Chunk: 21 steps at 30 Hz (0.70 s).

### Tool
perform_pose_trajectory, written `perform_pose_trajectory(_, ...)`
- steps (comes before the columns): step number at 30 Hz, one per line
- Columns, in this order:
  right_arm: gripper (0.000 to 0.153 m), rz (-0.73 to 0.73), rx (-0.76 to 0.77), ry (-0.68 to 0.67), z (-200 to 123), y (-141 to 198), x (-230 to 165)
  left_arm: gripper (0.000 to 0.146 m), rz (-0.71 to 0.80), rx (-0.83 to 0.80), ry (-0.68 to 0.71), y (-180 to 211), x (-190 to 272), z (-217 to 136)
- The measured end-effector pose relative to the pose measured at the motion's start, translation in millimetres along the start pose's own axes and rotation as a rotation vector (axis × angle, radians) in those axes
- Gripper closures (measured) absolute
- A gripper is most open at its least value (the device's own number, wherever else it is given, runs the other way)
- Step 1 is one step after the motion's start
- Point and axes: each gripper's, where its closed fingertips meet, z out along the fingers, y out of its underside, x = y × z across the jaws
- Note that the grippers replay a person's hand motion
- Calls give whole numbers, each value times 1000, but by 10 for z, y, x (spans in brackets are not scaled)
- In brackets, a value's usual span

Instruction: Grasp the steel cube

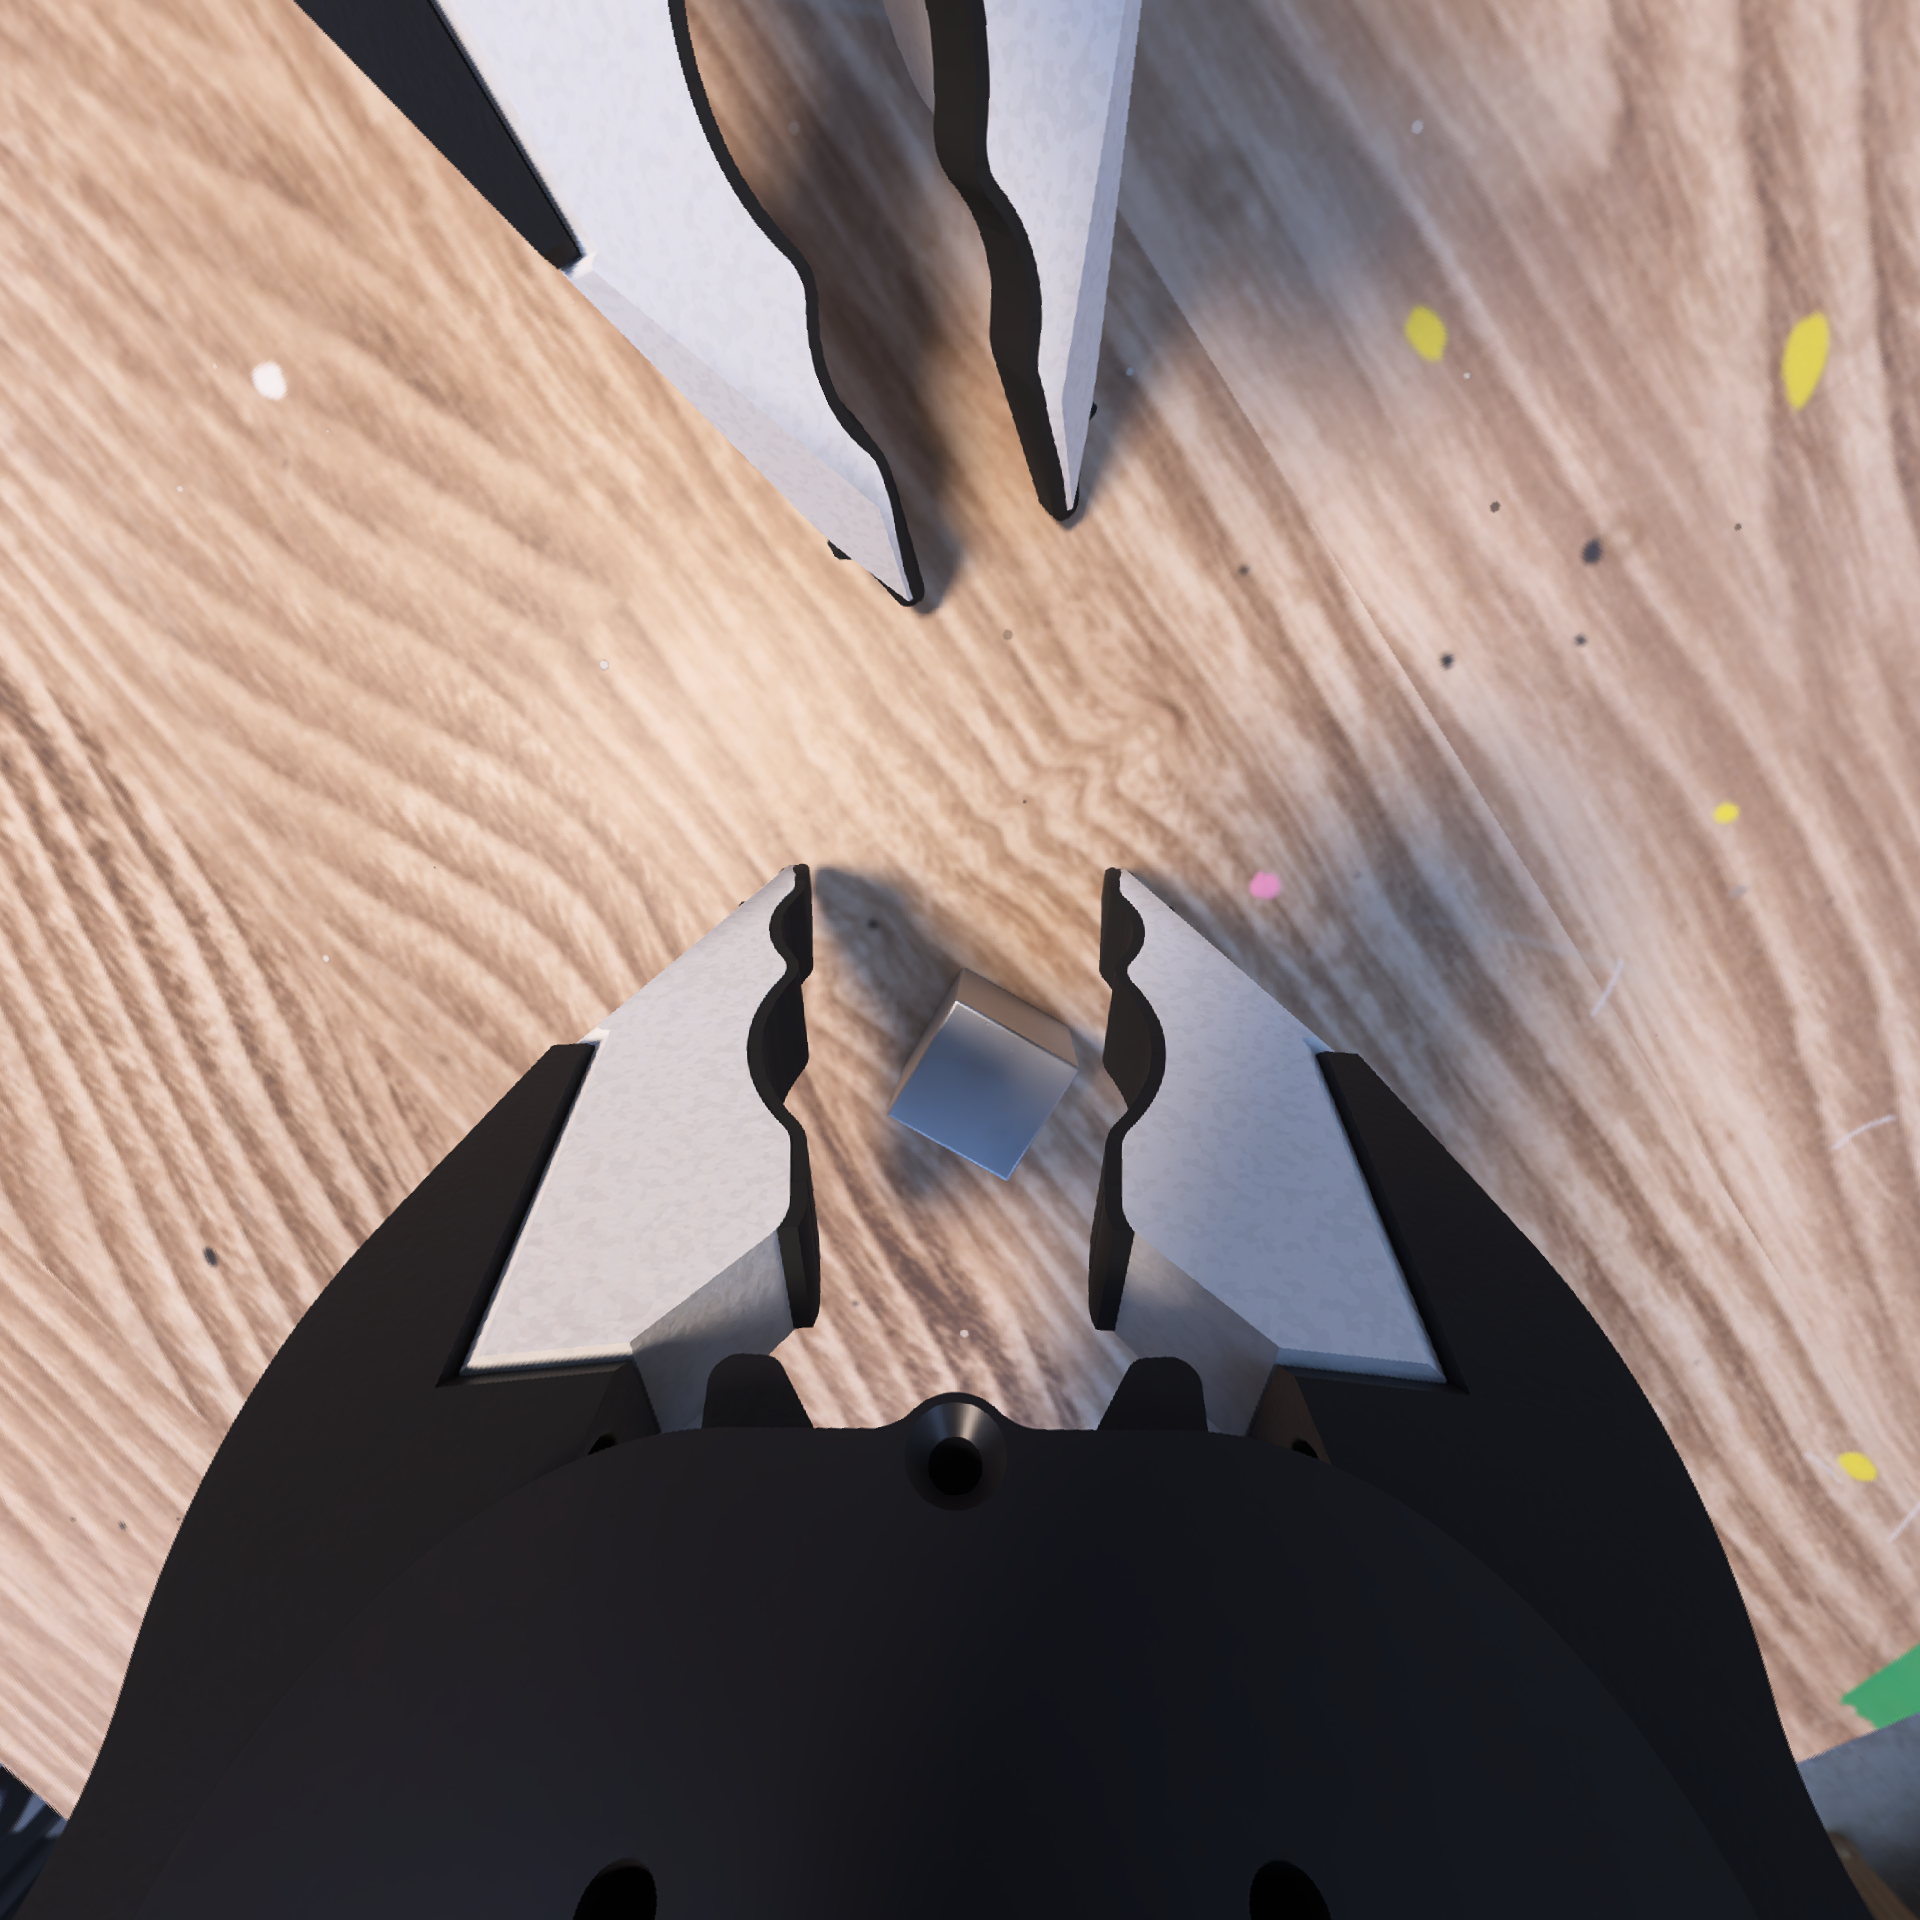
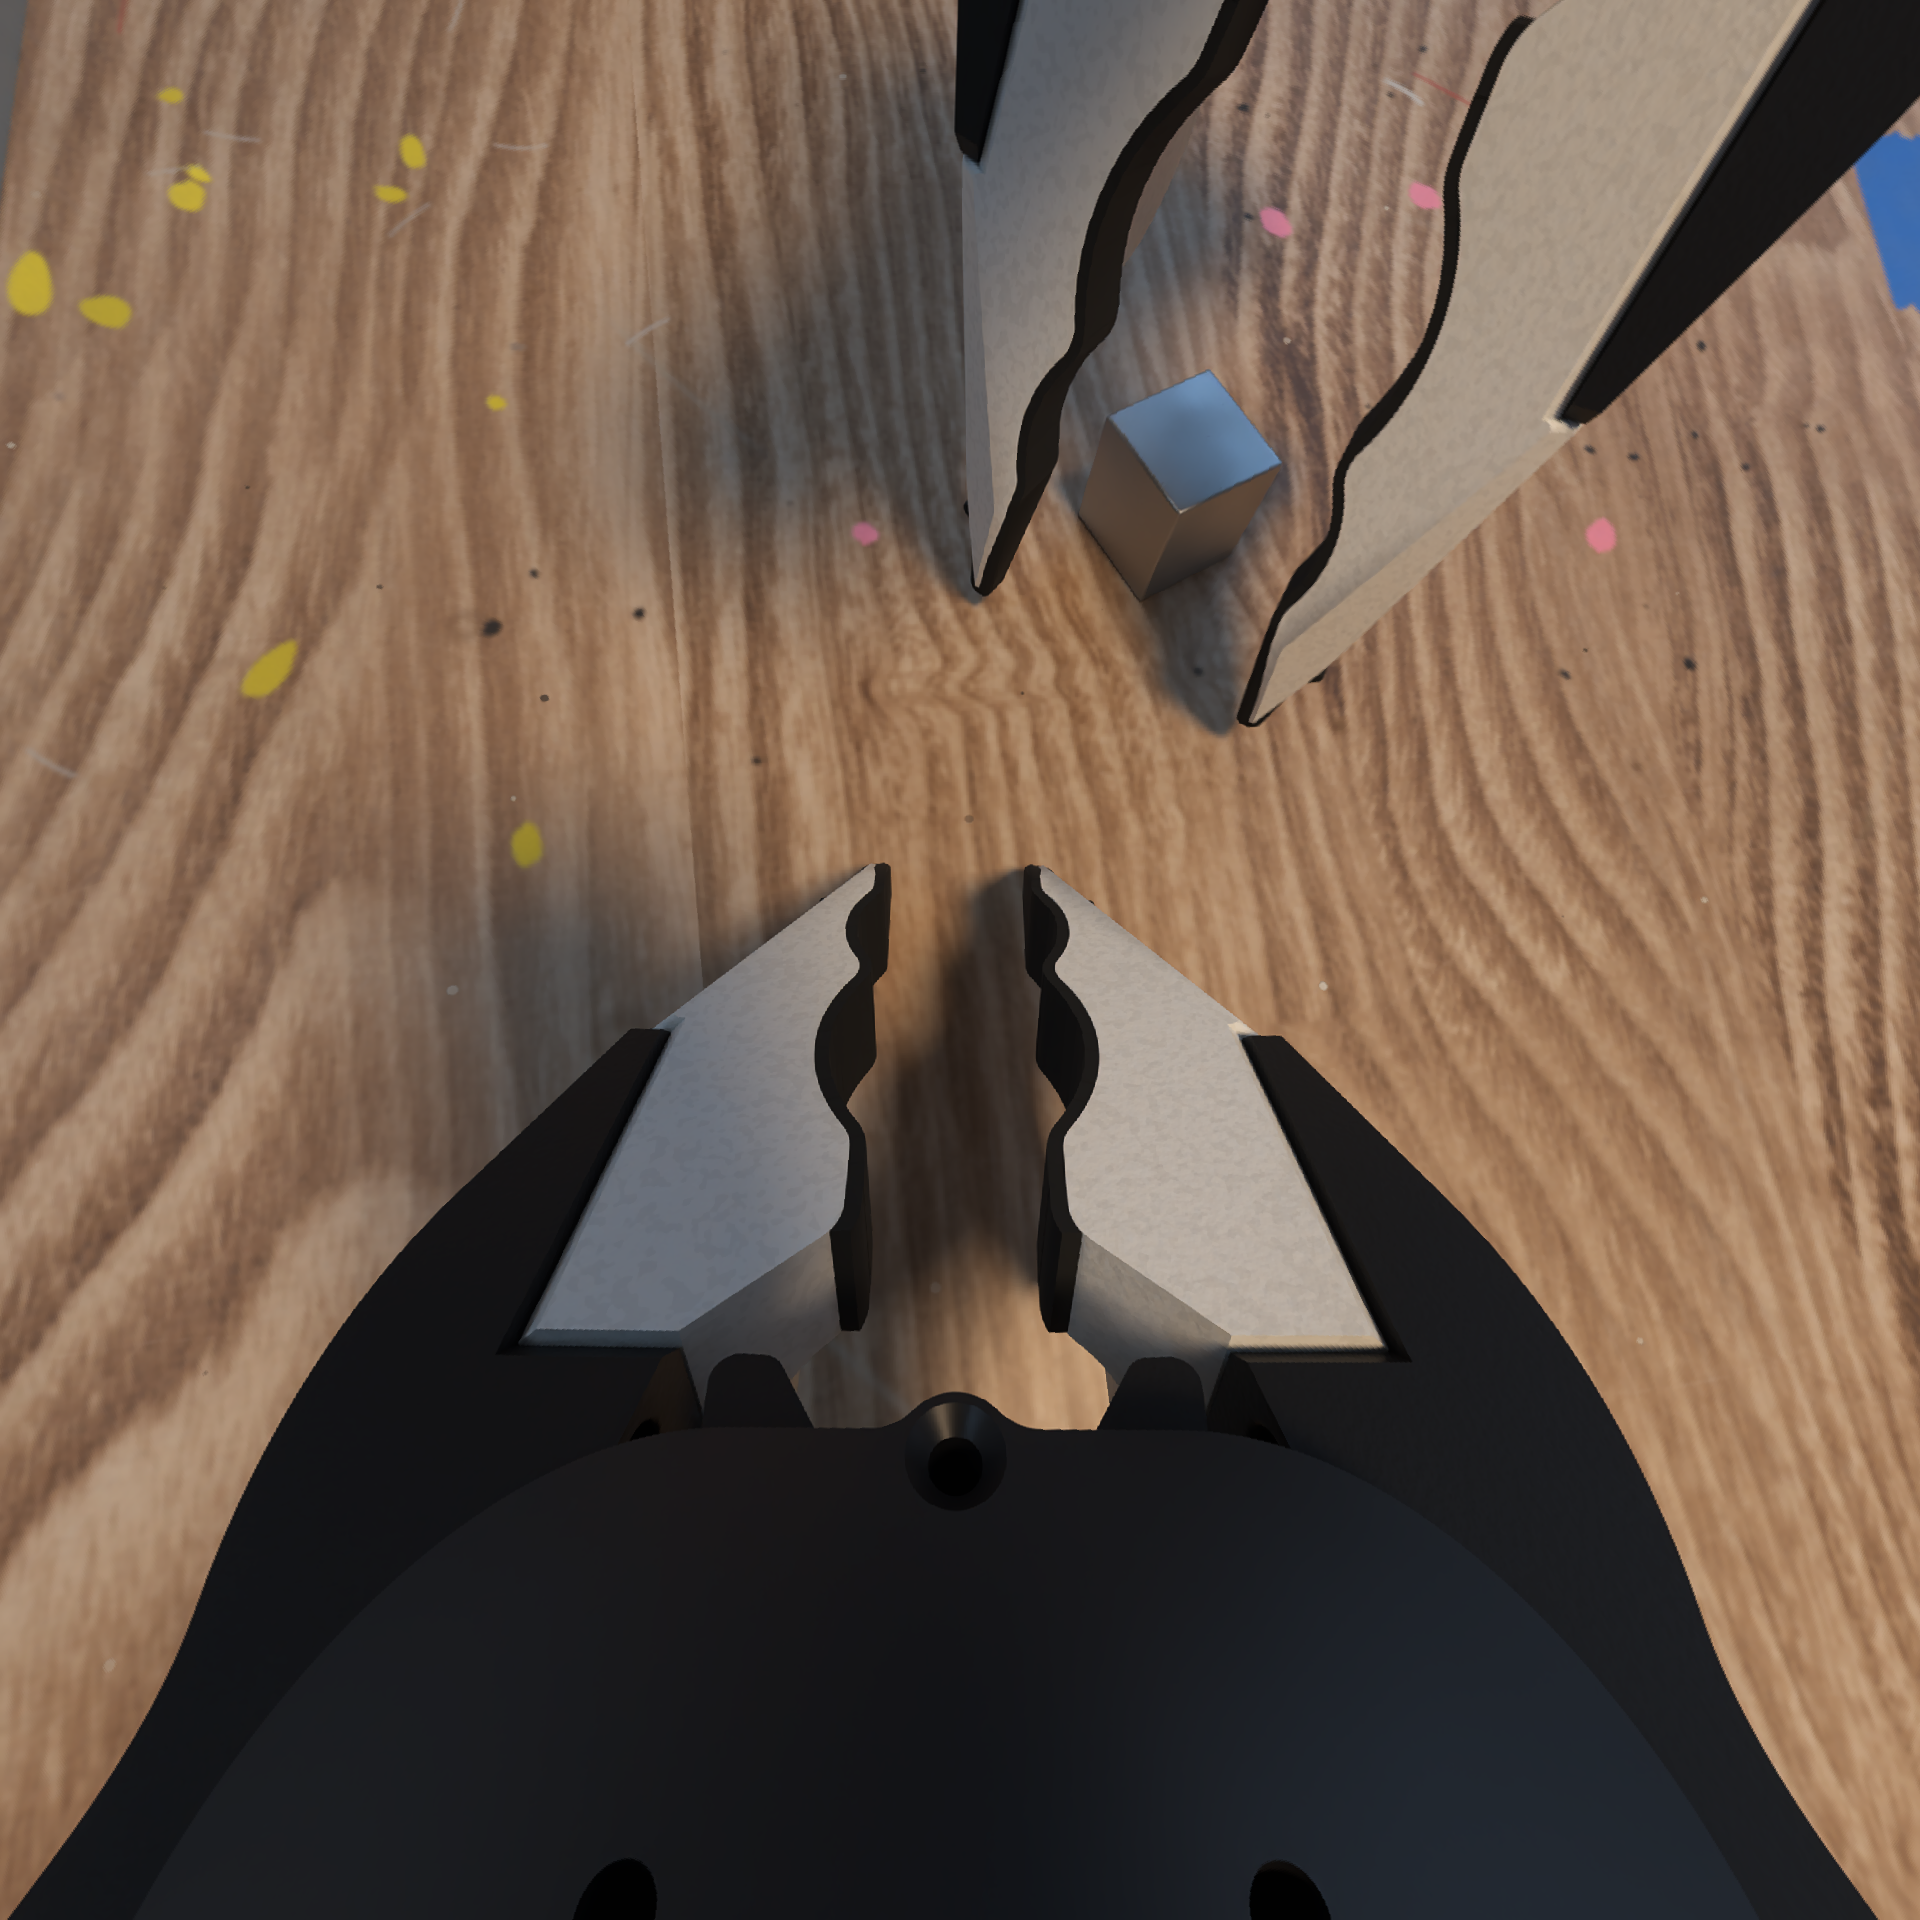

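The steel cube (image 1: 982, 1081) is small, grey and shiny, and stands on the wooden table (image 1: 416, 727). My left gripper (image 1: 956, 883) is open with one finger on each side of the cube, tips down near the table; neither pad touches it. The right wrist view shows the same cube (image 2: 1179, 488) between the left gripper's (image 2: 1114, 652) fingers. My right gripper (image 2: 956, 878) is empty, with a narrow gap between its fingers, a short way from the cube. It also shows in the left wrist view (image 1: 987, 551), tips close to the table.
The wooden table (image 2: 416, 935) bears small yellow, pink and dark paint specks. A green patch (image 1: 1886, 1704) lies at the lower right of the left wrist view. A blue patch (image 2: 1891, 218) lies at the upper right of the right wrist view.
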Motion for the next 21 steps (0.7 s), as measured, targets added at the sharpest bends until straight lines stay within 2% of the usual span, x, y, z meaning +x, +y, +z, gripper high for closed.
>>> perform_pose_trajectory(7,127,22,20,25,-3,-20,-73,92,-30,42,-14,-33,67,-11)
perform_pose_trajectory(12,127,96,64,5,4,-46,-98,74,-262,157,58,-99,70,-80)
perform_pose_trajectory(14,126,96,60,27,27,-70,-105,69,-296,178,56,-81,88,-104)
perform_pose_trajectory(18,126,44,19,51,81,-113,-157,65,-278,173,-33,10,129,-182)
perform_pose_trajectory(21,127,36,-4,32,79,-95,-173,65,-275,200,-142,125,32,-442)
